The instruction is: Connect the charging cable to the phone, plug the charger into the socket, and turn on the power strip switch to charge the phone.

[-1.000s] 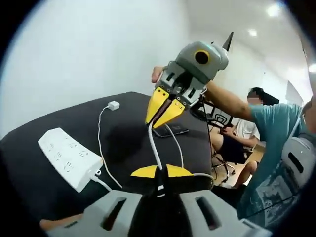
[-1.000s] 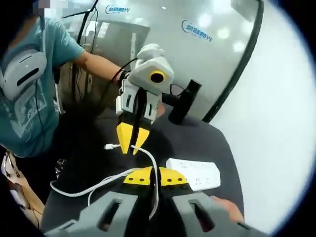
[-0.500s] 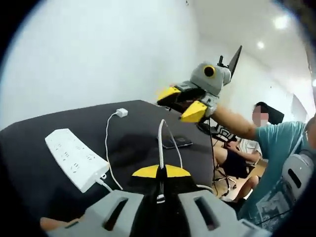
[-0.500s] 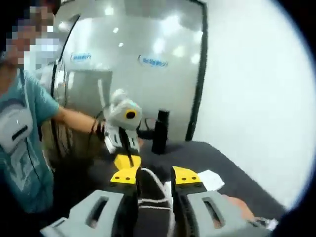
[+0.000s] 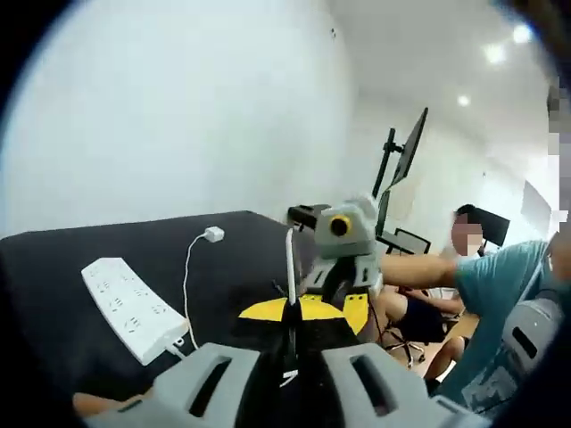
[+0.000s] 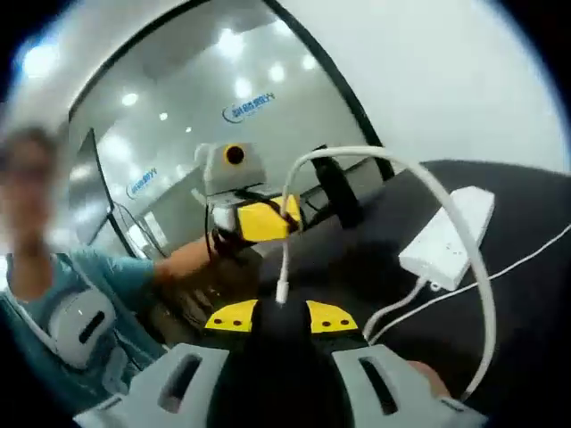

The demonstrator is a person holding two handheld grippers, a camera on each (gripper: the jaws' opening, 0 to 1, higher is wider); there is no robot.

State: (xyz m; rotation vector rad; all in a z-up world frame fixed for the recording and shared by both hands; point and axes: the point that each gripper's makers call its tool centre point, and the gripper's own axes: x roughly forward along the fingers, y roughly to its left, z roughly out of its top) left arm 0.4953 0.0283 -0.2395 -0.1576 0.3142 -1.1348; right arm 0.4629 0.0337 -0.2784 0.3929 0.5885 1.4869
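My left gripper [image 5: 291,310] is shut on the white charging cable [image 5: 290,259], which stands straight up from its yellow jaws. The cable's other end runs to the white charger plug [image 5: 212,234] lying on the black table [image 5: 80,245]. The white power strip [image 5: 134,308] lies at the left. My right gripper [image 5: 350,299] hangs close behind the left jaws. In the right gripper view my right gripper [image 6: 282,316] is open, and the cable's connector tip [image 6: 282,291] dangles just above the gap. The left gripper [image 6: 260,220] holds the cable [image 6: 428,192] beyond it, with the power strip [image 6: 446,236] at the right.
A person in a teal shirt [image 5: 500,294] sits at the right. A monitor on an arm [image 5: 406,152] stands behind the table. A black upright cylinder [image 6: 332,187] stands on the table's far side, in front of a glass wall [image 6: 178,116].
My right gripper, shut on the cable one second ago, has opened and dropped close beside the left jaws. The free cable end now stands upright, then hangs over the right jaws. Both cameras tilted.
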